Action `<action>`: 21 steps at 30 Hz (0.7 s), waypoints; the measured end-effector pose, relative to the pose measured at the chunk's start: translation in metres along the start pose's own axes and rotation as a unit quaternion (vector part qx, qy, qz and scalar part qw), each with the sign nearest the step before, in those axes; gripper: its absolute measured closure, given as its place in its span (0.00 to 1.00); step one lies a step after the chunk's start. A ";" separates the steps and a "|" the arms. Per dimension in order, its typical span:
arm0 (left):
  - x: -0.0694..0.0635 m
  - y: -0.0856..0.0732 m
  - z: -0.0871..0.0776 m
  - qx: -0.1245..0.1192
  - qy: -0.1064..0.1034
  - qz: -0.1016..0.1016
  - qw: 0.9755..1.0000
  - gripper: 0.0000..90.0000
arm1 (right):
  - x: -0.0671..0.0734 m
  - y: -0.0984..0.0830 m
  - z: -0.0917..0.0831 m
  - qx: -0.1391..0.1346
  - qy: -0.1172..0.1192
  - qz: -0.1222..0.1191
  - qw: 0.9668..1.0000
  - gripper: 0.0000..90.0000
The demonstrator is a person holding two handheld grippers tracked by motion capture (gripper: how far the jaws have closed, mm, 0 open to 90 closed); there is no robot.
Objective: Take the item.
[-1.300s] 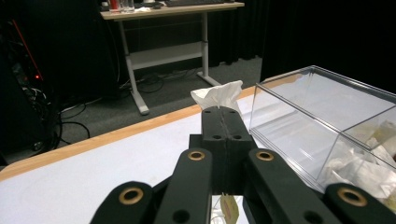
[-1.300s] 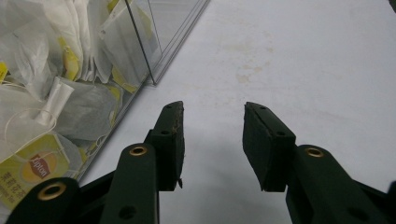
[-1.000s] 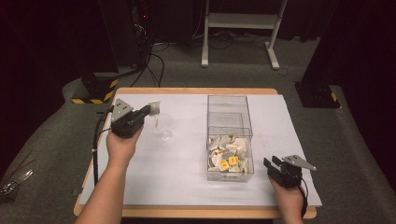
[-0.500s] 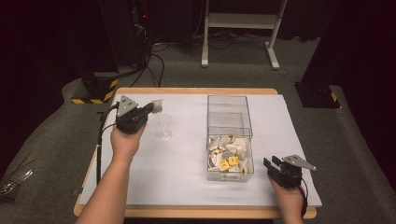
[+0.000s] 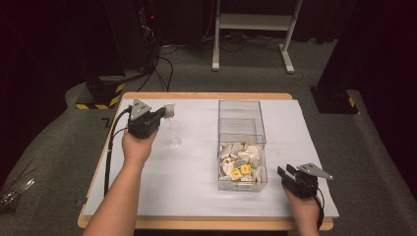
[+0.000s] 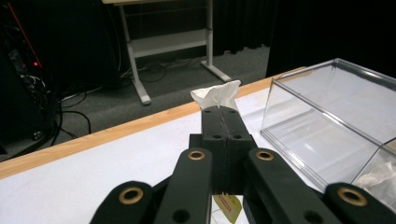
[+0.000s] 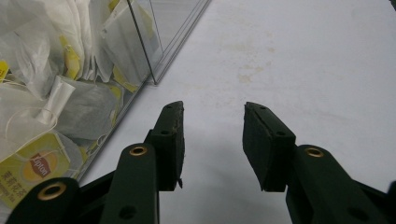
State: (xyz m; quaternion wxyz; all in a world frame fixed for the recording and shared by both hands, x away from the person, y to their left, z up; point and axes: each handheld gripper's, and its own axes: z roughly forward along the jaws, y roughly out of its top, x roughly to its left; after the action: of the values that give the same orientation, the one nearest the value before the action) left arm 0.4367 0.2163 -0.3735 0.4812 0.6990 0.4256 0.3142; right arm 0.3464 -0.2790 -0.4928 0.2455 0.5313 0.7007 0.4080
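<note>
Now carrying a tea bag (image 6: 216, 95) toward the glass (image 5: 173, 133), left of frame centre in the high view.

Clamped tight in the left gripper (image 5: 164, 112), bag poking white beyond the pads, tag dangling below, just above and beside the glass on the desk (image 5: 196, 196). Right gripper (image 7: 212, 140) resting lower right by the clear box (image 5: 242, 142) of tea bags, parted and holding nothing. Likely next: centring over the rim, lowering, then letting go so the bag drops inside and not onto the desk.
</note>
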 end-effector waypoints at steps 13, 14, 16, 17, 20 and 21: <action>0.001 -0.027 0.014 0.032 0.003 -0.019 0.999 1.00 | 0.000 0.000 0.000 0.001 0.001 0.000 1.000 0.66; 0.001 -0.029 0.015 0.034 0.003 -0.019 0.999 1.00 | 0.000 0.000 0.000 0.001 0.001 0.000 1.000 0.66; 0.001 -0.032 0.015 0.037 0.005 -0.017 0.999 1.00 | 0.000 0.000 0.000 0.001 0.001 -0.002 1.000 0.66; 0.001 -0.033 0.016 0.039 0.005 -0.017 0.999 1.00 | 0.000 0.000 0.000 0.001 0.001 -0.003 1.000 0.66; 0.001 -0.039 0.017 0.046 0.005 -0.020 0.999 1.00 | 0.000 0.000 0.000 0.001 0.000 -0.003 1.000 0.66; 0.001 -0.040 0.018 0.048 0.005 -0.020 0.999 1.00 | 0.000 0.000 0.000 0.001 0.000 -0.003 1.000 0.66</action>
State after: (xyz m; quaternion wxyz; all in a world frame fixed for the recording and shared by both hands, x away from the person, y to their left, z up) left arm 0.4403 0.2173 -0.4173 0.4511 0.7112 0.4561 0.2875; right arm 0.3465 -0.2787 -0.4930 0.2463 0.5290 0.7028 0.4070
